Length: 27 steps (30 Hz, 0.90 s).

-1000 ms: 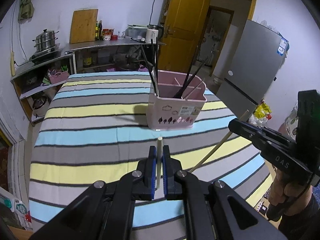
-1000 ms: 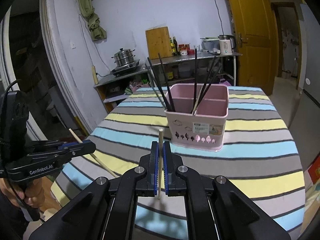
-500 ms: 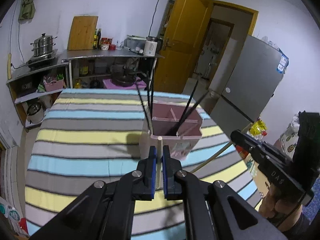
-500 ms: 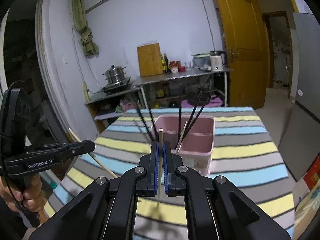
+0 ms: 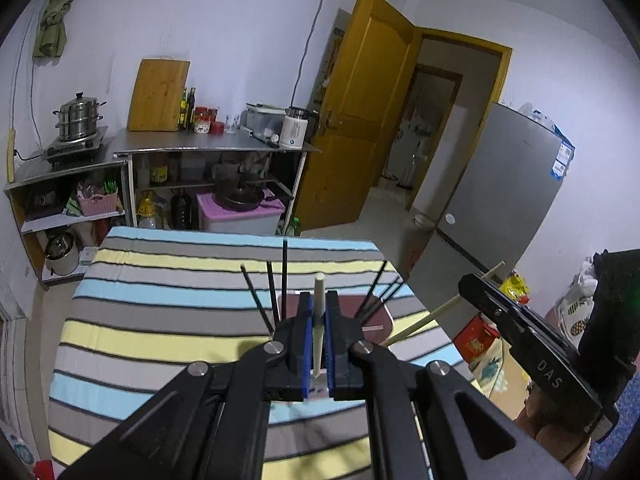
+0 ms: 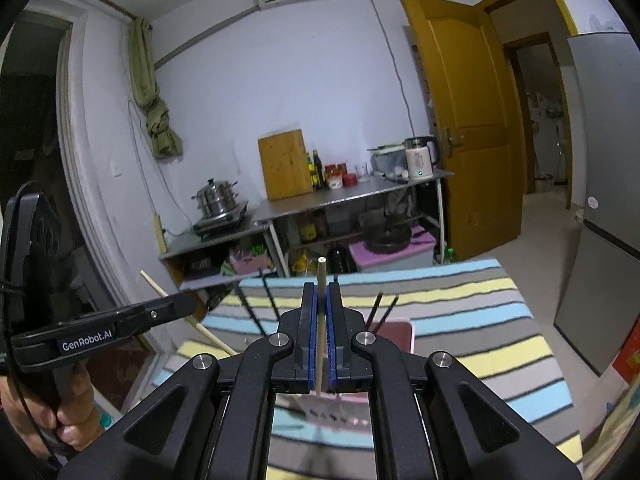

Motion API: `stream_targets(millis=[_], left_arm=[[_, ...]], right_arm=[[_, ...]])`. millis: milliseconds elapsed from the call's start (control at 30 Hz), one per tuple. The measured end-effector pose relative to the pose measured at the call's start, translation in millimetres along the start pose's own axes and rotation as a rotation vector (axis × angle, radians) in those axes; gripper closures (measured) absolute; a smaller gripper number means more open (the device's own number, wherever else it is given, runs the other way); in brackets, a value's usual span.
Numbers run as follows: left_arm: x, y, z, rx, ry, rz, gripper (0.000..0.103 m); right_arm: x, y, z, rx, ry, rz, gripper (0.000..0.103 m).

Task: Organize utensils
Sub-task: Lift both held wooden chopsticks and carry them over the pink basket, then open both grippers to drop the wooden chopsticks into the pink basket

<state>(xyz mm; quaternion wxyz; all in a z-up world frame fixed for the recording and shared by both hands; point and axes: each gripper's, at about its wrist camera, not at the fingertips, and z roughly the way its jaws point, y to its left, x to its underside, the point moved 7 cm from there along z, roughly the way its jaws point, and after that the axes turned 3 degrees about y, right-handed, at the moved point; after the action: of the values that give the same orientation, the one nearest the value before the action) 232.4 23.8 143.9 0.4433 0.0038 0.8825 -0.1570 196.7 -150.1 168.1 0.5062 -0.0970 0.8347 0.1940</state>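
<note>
Striped tablecloth point(image 5: 168, 304) carries the pink plastic utensil holder point(image 5: 374, 314); above it, a pale wooden chopstick point(image 5: 319, 320) is clamped upright in the left gripper point(image 5: 318, 312), another point(image 6: 321, 320) in the right gripper point(image 6: 321, 300), presumably for dropping in.

A home kitchen: steamer pot point(image 5: 80, 117) on a stove; cutting board point(image 5: 158, 95); kettle point(image 6: 419, 158); fridge point(image 5: 505, 188).

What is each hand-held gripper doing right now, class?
Left hand-held gripper: closed on a pale chopstick.
Right hand-held gripper: closed on a wooden chopstick.
</note>
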Motion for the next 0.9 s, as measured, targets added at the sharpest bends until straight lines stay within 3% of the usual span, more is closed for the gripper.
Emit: stream_targets(millis=[900], left_arm=[[38.0, 13.1, 77.1, -0.060, 0.132, -0.007, 0.097]], right_arm=[[58.9, -12.9, 61.5, 0.029, 0.166, 0.017, 0.099]])
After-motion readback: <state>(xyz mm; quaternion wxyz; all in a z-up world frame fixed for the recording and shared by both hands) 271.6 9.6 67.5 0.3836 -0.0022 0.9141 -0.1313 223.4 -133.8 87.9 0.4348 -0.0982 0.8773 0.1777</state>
